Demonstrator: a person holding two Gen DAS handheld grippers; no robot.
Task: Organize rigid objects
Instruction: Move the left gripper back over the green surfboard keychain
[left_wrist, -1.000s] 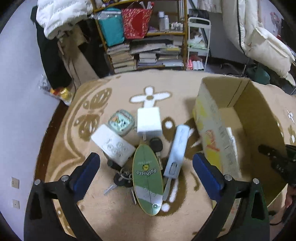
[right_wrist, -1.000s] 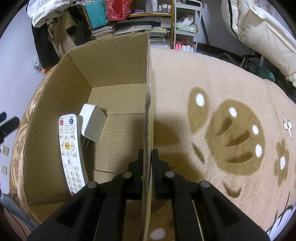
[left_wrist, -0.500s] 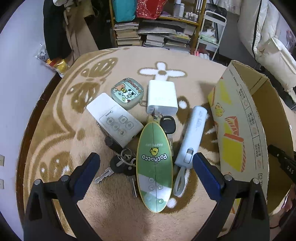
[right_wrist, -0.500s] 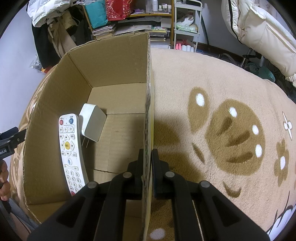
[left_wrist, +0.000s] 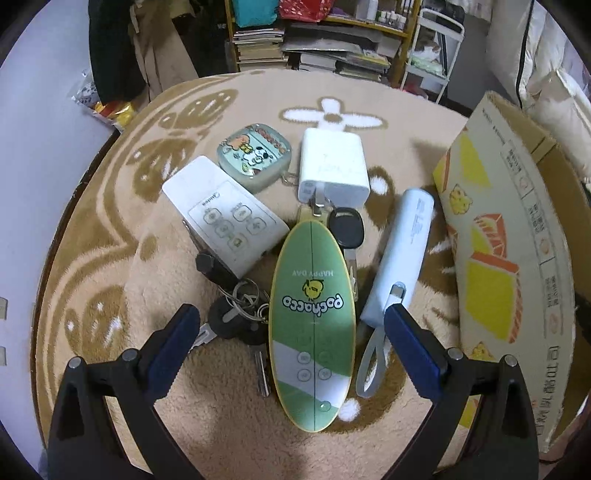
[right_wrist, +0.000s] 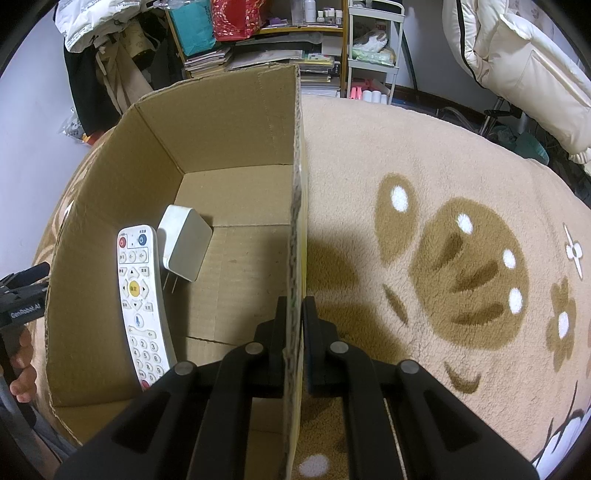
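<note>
Early going, by the look of it: only a white remote (right_wrist: 142, 306) and a charger (right_wrist: 183, 245) inside the cardboard box (right_wrist: 221, 122); right claw (right_wrist: 294, 317) clamped on its wall; left claw (left_wrist: 291, 332) wide open, empty, over the green oval remote (left_wrist: 312, 328); keys (left_wrist: 236, 314), power bank (left_wrist: 400, 254) beside it on the counter (left_wrist: 110, 258).

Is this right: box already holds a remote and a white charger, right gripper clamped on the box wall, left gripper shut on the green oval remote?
One error: the left gripper is open, its blue pads either side of the green oval remote, not pressing it, per the left wrist view. The rest holds: white remote and white charger lie in the box, right gripper clamped on its wall.
</note>
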